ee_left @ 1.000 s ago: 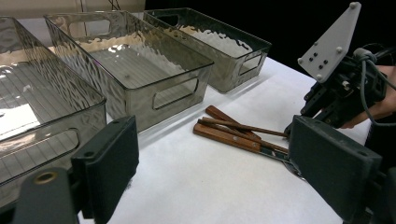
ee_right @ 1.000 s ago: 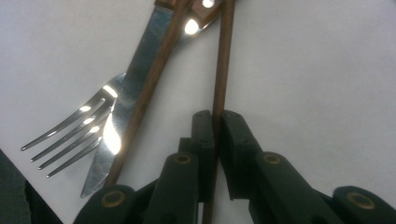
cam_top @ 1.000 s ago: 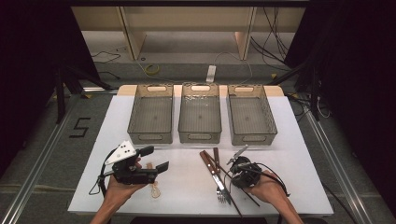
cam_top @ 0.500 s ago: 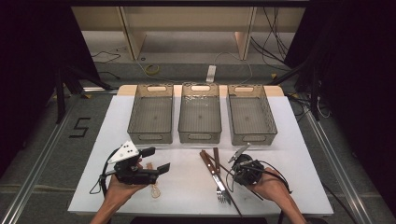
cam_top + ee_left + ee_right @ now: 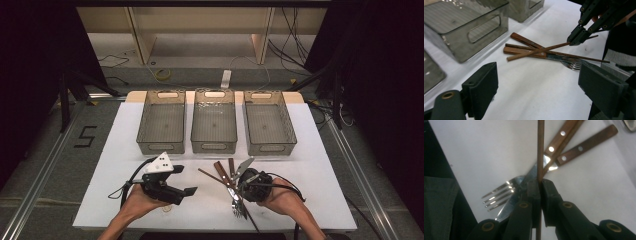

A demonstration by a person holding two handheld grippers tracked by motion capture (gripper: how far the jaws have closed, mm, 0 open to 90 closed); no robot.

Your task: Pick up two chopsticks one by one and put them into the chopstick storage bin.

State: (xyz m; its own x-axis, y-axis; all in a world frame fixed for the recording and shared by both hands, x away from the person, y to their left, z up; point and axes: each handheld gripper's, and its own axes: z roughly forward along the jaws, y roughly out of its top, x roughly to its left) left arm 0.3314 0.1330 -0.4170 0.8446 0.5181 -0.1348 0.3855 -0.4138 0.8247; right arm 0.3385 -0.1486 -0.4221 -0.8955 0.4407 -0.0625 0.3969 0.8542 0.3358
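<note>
Because our right gripper (image 5: 539,185) has its jaws pinched tight on the thin brown wooden chopstick (image 5: 537,51), gripped near one end, the stick angles up off the white table (image 5: 320,165), seemingly to lift it clear of the pile. Our left gripper (image 5: 544,85) hovers wide apart and empty (perhaps waiting its turn). Beneath lie a steel fork with a riveted wooden handle (image 5: 499,195), a matching knife (image 5: 526,41) and a second chopstick (image 5: 584,57), crossed and likely to snag. Three smoky clear plastic bins (image 5: 214,121) stand beyond.
</note>
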